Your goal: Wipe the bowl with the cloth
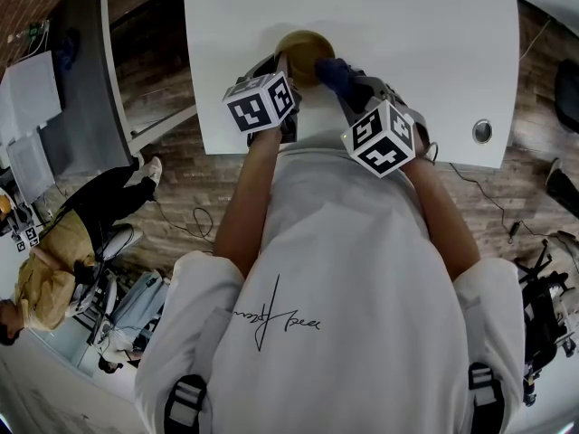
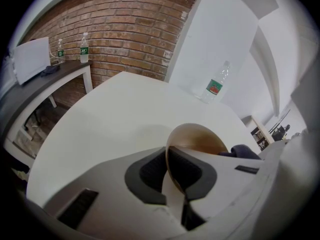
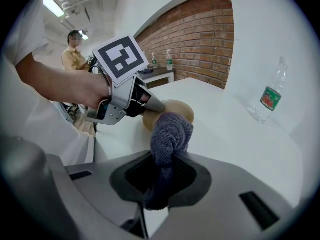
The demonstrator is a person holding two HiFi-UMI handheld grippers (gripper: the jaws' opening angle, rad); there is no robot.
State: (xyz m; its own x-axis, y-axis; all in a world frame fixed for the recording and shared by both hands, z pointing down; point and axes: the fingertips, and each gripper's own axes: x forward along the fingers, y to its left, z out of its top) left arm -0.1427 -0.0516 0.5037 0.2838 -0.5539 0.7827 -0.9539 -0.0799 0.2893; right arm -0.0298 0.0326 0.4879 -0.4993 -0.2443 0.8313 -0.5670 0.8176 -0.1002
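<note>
Left tool (image 2: 172,173) clamped on bowl (image 2: 200,140) rim, right tool (image 3: 161,179) pinching dark cloth (image 3: 170,131) beside the bowl

Bowl (image 2: 197,141): tan outside, darker brown inside. Cloth (image 3: 170,134): dark blue-grey, fine woven texture. Table (image 1: 407,43): plain white. Left gripper (image 2: 170,171), right gripper (image 3: 162,179): light grey bodies, black pads (image 3: 195,176). Marker cubes (image 1: 261,102): white faces, black square patterns. Far brick wall (image 2: 125,29): red-brown, pale mortar lines. Bottle (image 2: 216,85), far right on table: clear, green label with red patch. Floor (image 1: 181,179): brown plank pattern. Shirt (image 1: 344,269): white, black script print. Bystander (image 1: 54,260), left: mustard top, black trousers. Side desk (image 1: 86,70), left: dark grey top, white frame.
</note>
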